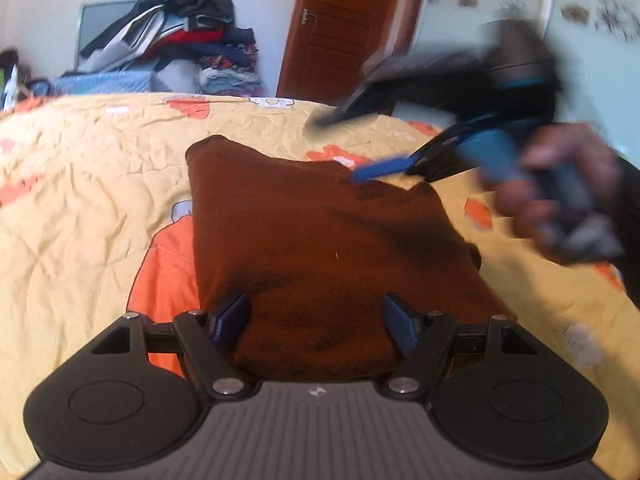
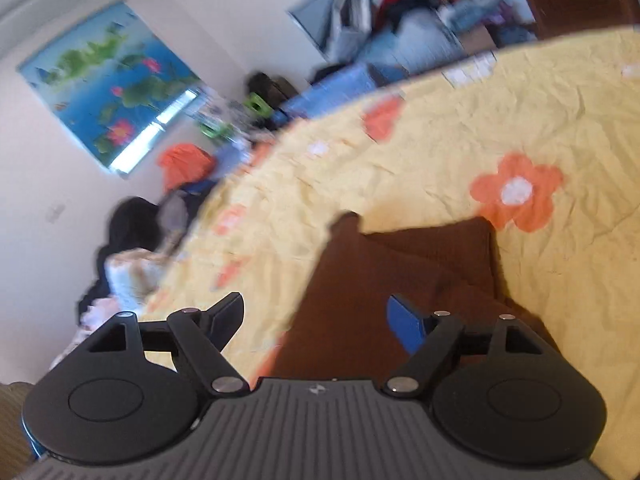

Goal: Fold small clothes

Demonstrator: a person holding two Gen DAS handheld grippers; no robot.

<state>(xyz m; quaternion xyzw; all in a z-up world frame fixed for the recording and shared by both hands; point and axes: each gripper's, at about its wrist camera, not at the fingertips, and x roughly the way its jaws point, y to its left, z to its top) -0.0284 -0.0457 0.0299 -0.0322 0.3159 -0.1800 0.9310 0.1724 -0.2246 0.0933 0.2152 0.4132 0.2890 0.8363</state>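
With both the left gripper [image 1: 316,314] and right gripper [image 2: 316,320] spread wide and empty, the brown garment [image 1: 320,232] on the bedspread [image 1: 80,184] may unfold if snagged.

Wrinkled yellow flowered bedspread [image 1: 80,184] is lying bare at frame left; folded brown knit garment [image 1: 320,232] is occupying the centre.

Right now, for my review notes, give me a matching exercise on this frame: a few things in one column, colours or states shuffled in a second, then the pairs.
Things:
1. folded garment
2. bedspread
3. door
4. left hand-held gripper

States:
A. yellow with orange flowers
B. jaws open, nothing clamped
C. brown cloth lying on the bed
D. reddish wood, closed

Pairs: 1-C, 2-A, 3-D, 4-B
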